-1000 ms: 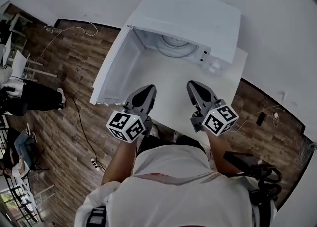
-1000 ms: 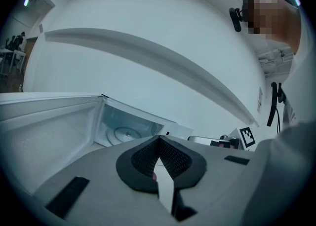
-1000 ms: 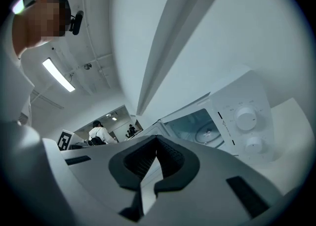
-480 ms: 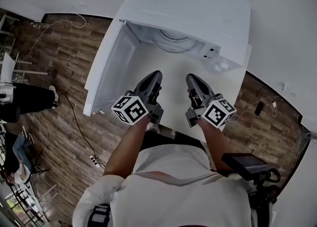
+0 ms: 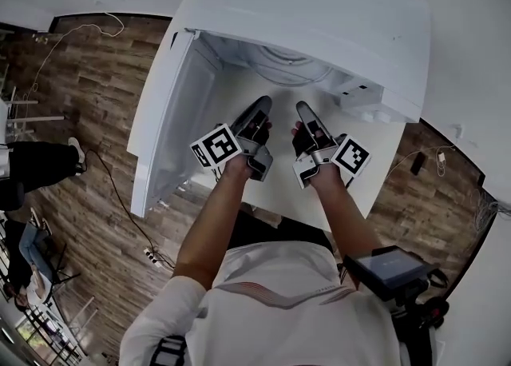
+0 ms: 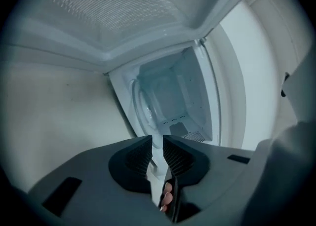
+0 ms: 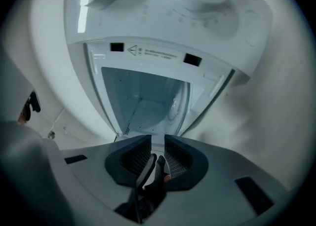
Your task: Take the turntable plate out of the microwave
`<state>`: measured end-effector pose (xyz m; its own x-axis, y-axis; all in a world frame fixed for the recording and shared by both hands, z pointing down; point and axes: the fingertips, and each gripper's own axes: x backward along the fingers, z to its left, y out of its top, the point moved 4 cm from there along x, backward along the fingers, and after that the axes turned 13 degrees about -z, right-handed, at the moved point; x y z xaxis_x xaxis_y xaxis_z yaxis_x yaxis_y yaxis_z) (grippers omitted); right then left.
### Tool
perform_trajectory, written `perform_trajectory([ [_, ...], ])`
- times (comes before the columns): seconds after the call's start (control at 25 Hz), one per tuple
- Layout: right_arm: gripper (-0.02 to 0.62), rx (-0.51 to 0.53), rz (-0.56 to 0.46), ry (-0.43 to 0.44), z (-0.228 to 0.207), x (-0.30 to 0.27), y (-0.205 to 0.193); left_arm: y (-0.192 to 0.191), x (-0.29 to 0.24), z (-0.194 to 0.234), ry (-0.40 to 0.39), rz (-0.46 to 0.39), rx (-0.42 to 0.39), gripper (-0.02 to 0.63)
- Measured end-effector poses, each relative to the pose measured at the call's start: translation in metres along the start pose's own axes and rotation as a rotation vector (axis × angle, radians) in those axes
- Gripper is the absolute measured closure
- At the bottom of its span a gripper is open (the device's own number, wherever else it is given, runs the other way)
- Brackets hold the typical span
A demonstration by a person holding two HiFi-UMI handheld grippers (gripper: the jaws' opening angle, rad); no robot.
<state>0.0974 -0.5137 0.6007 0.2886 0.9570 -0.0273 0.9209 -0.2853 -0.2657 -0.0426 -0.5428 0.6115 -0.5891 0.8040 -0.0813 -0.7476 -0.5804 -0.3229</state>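
Microwave (image 5: 319, 5) door (image 5: 172, 109) open, turntable plate (image 5: 281, 65) not yet removed; left tool (image 5: 261, 107) and right tool (image 5: 304, 110) before the microwave's mouth, jaws just opened slightly, empty.

White microwave (image 5: 319, 13), brown wood-plank floor (image 5: 88, 109)

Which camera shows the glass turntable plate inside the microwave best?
The left gripper view: it looks into the cavity and shows most of the round glass turntable plate. The head view catches only an arc; the right gripper view, a thin sliver.
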Motion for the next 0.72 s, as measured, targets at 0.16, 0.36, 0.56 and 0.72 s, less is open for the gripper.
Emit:
perform_trajectory([
  [0.16,0.478,-0.147,-0.023,-0.054,-0.025,-0.012,-0.006,-0.002,-0.014,0.019,0.0,0.029,0.067,0.494],
  [0.36,0.451,-0.236,-0.067,-0.086,-0.047,-0.026,-0.007,-0.001,-0.034,0.037,0.031,0.034,0.168,0.454],
  [0.56,0.449,-0.289,-0.089,-0.107,-0.062,-0.047,-0.009,0.007,-0.054,0.049,0.047,0.035,0.235,0.456],
  [0.72,0.449,-0.294,-0.109,-0.086,-0.068,-0.055,-0.006,0.007,-0.065,0.05,0.036,0.053,0.271,0.456],
])
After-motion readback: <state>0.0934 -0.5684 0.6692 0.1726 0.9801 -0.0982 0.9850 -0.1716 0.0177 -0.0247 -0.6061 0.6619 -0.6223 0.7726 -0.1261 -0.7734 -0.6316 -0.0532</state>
